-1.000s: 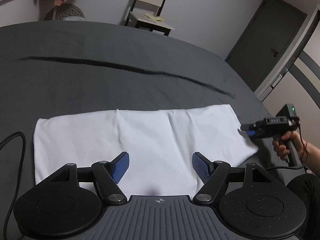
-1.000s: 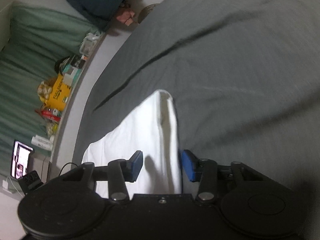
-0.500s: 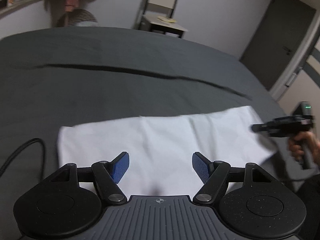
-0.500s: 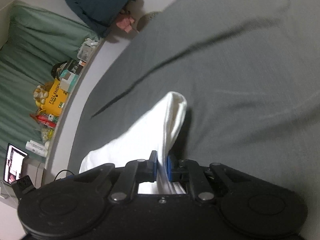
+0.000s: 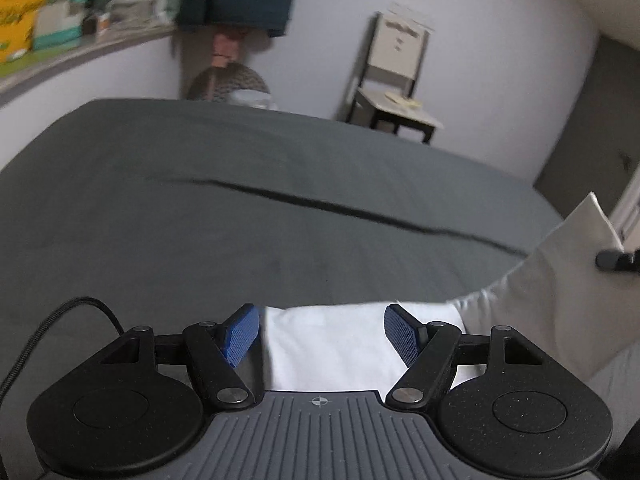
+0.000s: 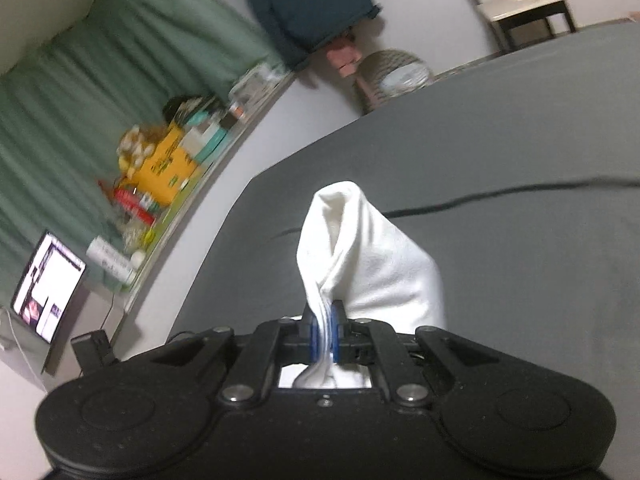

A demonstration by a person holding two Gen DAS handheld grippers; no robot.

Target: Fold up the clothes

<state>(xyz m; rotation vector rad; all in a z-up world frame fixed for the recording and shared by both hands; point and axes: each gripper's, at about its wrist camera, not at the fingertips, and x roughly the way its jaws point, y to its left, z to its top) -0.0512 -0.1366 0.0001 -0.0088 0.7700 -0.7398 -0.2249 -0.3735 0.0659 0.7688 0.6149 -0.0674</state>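
We see soft, matt white cloth in the garment [image 6: 372, 264], a smooth matt grey bed sheet [image 5: 240, 216], and textured blue rubbery pads on matt black plastic fingers [image 5: 240, 334].

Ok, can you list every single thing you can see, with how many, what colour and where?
white garment: one, white, one end lifted off the bed, pinched
bed cover: one, dark grey, under the garment
chair: one, pale with dark legs, by the far wall
hanging clothing: one, dark teal, on the wall
curtain: one, green, behind the shelf
yellow box: one, yellow, on the cluttered shelf
screen: one, lit, below the shelf
left gripper: one, black with blue pads, open over the garment
right gripper: one, black, shut on the garment
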